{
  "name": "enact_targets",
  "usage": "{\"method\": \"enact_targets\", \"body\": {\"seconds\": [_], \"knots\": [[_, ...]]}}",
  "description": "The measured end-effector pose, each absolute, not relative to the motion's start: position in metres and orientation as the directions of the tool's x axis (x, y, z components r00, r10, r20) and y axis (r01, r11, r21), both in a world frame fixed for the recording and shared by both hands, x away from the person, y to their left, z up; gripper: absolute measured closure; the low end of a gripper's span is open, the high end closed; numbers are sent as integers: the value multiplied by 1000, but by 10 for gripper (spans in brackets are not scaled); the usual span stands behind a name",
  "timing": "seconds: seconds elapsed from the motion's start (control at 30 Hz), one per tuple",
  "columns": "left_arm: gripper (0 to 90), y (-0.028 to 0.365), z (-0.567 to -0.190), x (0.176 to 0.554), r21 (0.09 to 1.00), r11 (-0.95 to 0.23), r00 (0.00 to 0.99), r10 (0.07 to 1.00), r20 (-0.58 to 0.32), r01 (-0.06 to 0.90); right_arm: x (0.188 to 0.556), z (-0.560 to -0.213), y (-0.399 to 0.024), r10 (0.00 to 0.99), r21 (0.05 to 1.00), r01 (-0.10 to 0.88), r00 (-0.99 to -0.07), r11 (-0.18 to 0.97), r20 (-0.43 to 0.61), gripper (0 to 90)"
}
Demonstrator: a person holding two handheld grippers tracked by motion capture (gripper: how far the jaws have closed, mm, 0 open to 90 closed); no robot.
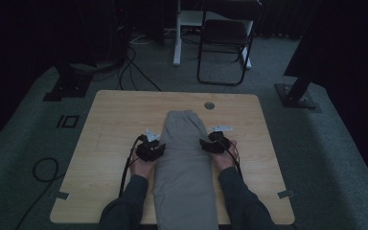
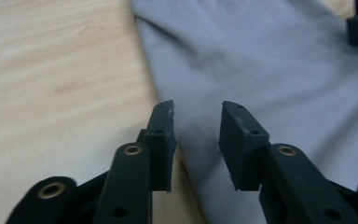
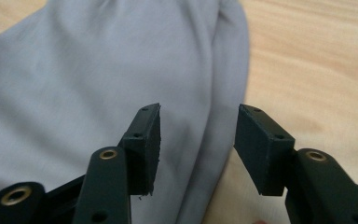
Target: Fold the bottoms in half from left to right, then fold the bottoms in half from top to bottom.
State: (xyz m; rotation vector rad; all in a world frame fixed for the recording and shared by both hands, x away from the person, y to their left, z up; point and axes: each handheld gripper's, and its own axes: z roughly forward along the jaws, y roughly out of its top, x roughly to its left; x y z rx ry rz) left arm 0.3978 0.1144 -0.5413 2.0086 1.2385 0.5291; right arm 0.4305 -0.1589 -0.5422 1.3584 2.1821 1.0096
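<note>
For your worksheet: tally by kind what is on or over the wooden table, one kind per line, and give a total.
Grey folded garment: 1
Black two-jaw grippers, left gripper and right gripper, each open beside an edge of the garment: 2
Round grey grommet in the table: 1
Total: 4

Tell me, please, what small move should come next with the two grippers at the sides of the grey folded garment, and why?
Probably close both on the cloth's long edges. The left gripper and right gripper stand open, nothing pinched between their fingers, each straddling one side edge of the grey garment, which lies as a long strip on the wooden table. Gripping both edges would seem to allow the next fold.
</note>
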Motion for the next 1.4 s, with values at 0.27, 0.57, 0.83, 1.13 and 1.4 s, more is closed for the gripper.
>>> {"method": "enact_targets", "body": {"seconds": [0.27,0.57,0.83,1.13,1.4], "knots": [[831,111,-551,410,727,-303,456,890,-15,616,446,-549,-159,881,722,623,-472,302,38,748],[832,126,-552,377,733,-320,491,871,-23,601,411,-551,-161,844,736,588,-536,337,41,793],[829,133,-554,354,742,-308,500,865,-42,595,388,-553,-165,832,740,591,-549,322,76,798],[829,133,-555,341,745,-289,482,875,-49,601,381,-553,-167,832,737,604,-546,304,104,813],[642,132,-553,342,742,-295,510,857,-73,601,383,-552,-166,825,733,613,-550,295,127,660]]}}
